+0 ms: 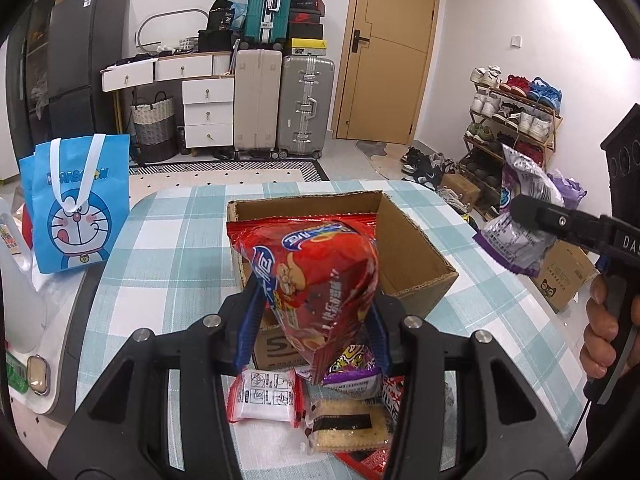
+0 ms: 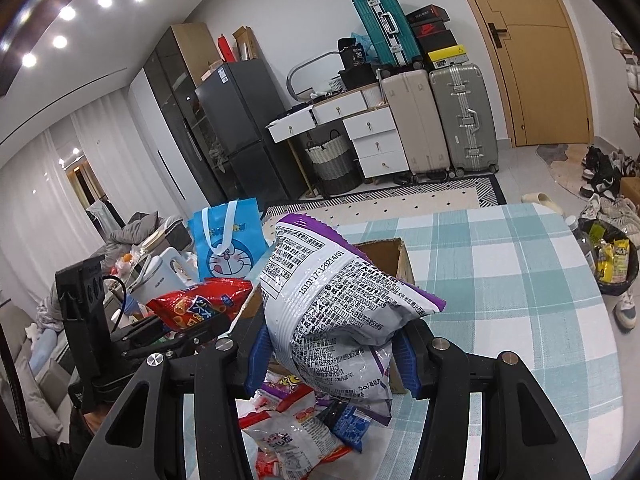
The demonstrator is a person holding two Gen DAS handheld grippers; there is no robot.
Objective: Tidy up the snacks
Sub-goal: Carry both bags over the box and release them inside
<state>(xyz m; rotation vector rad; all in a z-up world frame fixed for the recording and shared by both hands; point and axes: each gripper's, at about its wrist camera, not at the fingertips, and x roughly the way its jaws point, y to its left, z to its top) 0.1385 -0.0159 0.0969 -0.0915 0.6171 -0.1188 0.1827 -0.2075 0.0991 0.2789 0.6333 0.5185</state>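
Note:
My left gripper (image 1: 314, 326) is shut on a red snack bag (image 1: 320, 276) and holds it up just in front of an open cardboard box (image 1: 416, 248) on the checked table. My right gripper (image 2: 332, 356) is shut on a purple and silver snack bag (image 2: 332, 300), lifted above the table to the right of the box (image 2: 394, 254). That bag (image 1: 520, 220) and the right gripper show at the right of the left wrist view. The red bag (image 2: 200, 304) and left gripper show at the left of the right wrist view. Several loose snack packets (image 1: 344, 412) lie below the grippers.
A blue Doraemon tote bag (image 1: 76, 208) stands off the table's left edge beside a white kettle (image 2: 160, 276). The checked tablecloth (image 2: 520, 280) stretches right of the box. A bin with yellow packets (image 2: 612, 260) stands on the floor at right. Suitcases and drawers line the far wall.

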